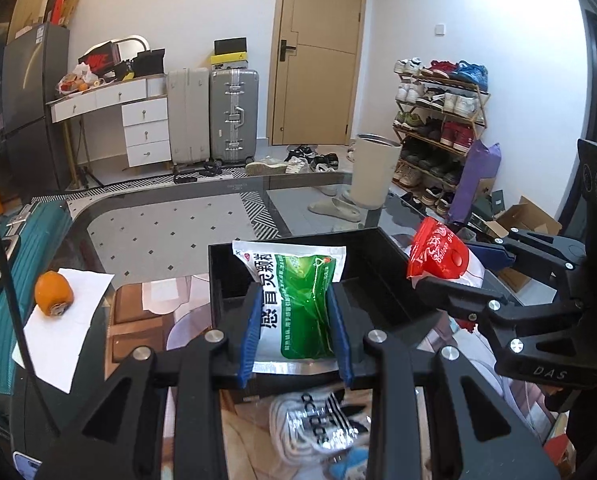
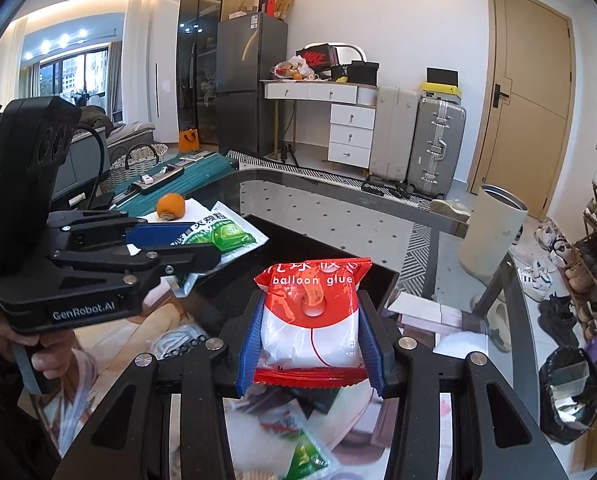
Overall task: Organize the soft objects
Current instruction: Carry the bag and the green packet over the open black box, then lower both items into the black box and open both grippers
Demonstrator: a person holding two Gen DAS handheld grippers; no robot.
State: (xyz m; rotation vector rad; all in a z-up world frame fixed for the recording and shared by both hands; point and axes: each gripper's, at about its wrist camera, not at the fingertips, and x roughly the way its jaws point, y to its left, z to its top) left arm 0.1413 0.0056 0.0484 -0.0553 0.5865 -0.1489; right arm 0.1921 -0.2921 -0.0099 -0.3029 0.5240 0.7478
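My left gripper (image 1: pixel 296 320) is shut on a green and white sachet (image 1: pixel 298 300), held up over the near wall of a black open box (image 1: pixel 374 272). In the right wrist view the same sachet (image 2: pixel 222 236) sticks out of the left gripper (image 2: pixel 202 246) at the left. My right gripper (image 2: pixel 310 340) is shut on a red and white "balloon glue" bag (image 2: pixel 312 316), in front of the black box (image 2: pixel 234 280). The left wrist view shows that bag (image 1: pixel 438 256) beside the box's right wall, pinched in the right gripper (image 1: pixel 450 276).
A glass table (image 1: pixel 170 216) carries an orange fruit (image 1: pixel 53 294) on white paper (image 1: pixel 58 332). More packets lie below the grippers, among them a white bag with black print (image 1: pixel 322 428) and a green packet (image 2: pixel 306 456). A teal suitcase (image 1: pixel 2 280) is at the left. A hand (image 2: pixel 46 356) holds the left gripper's handle.
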